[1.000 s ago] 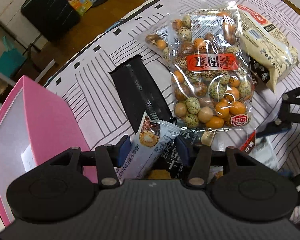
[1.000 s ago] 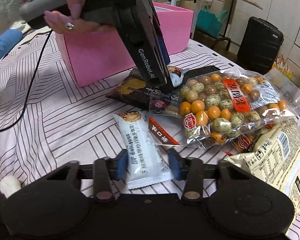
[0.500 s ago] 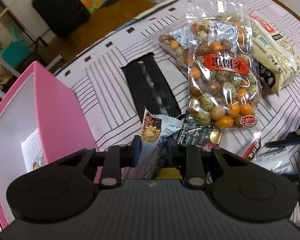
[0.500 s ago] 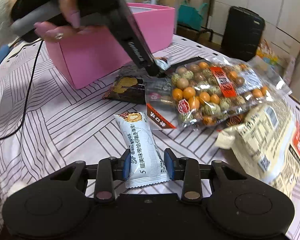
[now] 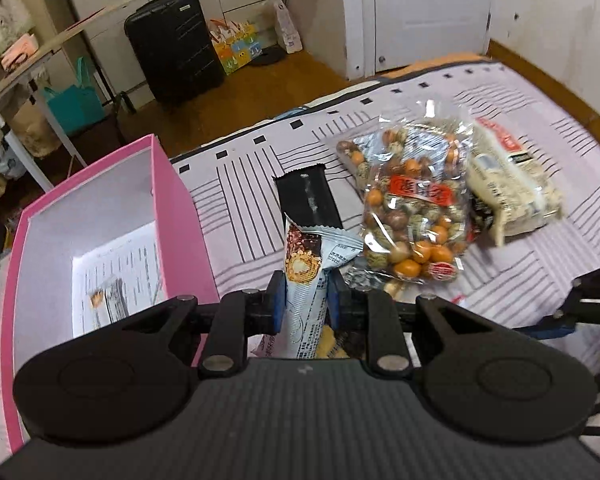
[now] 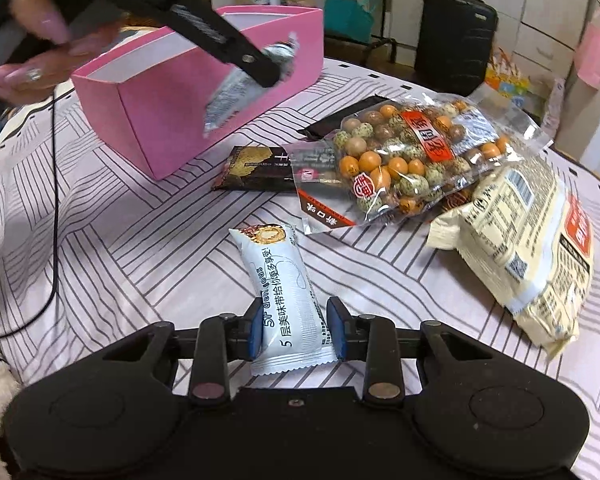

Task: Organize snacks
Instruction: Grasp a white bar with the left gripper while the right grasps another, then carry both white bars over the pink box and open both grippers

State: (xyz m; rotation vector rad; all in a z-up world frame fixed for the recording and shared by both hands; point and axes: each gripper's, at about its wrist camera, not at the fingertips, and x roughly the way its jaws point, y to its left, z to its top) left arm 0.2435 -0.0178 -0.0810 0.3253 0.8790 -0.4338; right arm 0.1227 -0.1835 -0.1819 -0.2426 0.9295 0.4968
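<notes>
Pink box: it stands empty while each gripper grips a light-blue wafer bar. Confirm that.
Not empty. The left wrist view shows a printed sheet and a small packet on the floor of the pink box. Each gripper, left and right, does grip a wafer bar.

Left gripper (image 5: 303, 307) and right gripper (image 6: 296, 327) both clamped, tilted downward.

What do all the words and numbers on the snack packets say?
"5 层美味带给你更多享受!" on the white wafer bar gripped by the right gripper.
"SIP" on that bar too; the letters after it are unclear.
Red band on the coated-peanut bag: upside down, not readable.
Red strip on the clear packet corner: not readable.
Cream bag, dark packet, sheet inside the pink box: too small.
</notes>
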